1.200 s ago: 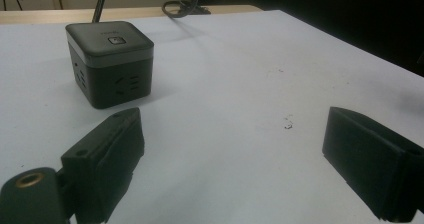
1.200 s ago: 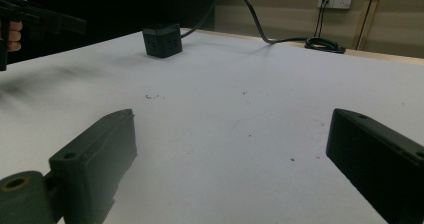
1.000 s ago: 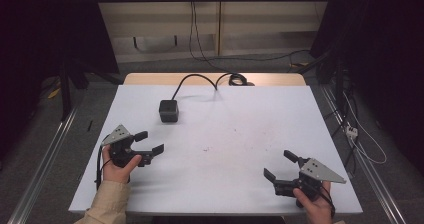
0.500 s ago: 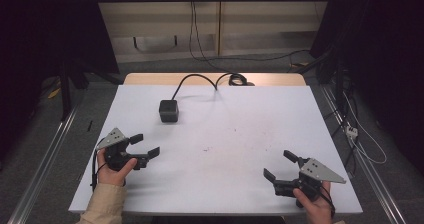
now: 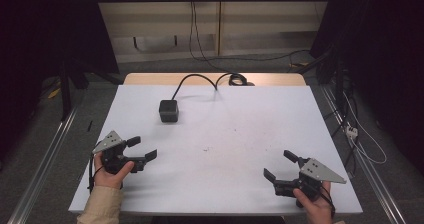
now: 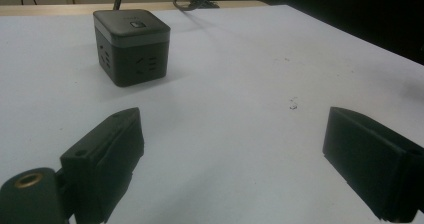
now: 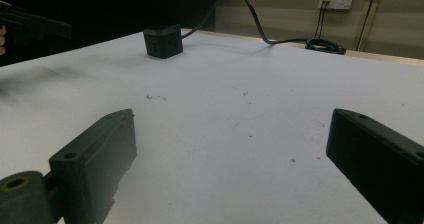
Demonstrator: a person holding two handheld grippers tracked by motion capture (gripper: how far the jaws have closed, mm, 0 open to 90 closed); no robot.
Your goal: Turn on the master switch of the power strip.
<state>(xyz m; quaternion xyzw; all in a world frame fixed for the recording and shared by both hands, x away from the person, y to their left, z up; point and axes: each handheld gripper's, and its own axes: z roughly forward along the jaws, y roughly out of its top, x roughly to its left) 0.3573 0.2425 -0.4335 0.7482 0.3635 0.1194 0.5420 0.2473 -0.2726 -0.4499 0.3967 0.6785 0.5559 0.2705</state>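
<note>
A dark cube-shaped power socket [image 5: 169,110] sits on the white table [image 5: 240,134], left of middle toward the far side; its black cable [image 5: 197,79] runs to the far edge. My left gripper [image 5: 141,149] is held near the table's left edge, open, with nothing between its jaws; the cube [image 6: 131,46] stands ahead of it. At the front right, my right gripper [image 5: 280,165] is open and holds nothing. The cube [image 7: 162,40] lies far off to its upper left.
The cable ends in a coil [image 5: 237,79] on the wooden strip at the table's far edge. More cables [image 5: 357,134] lie on the floor to the right. A metal rail [image 5: 45,159] runs along the floor at left. A wall outlet [image 7: 336,1] is on the back wall.
My left gripper has shifted toward the left edge of the table and slightly nearer the person. The right gripper has stayed put.
</note>
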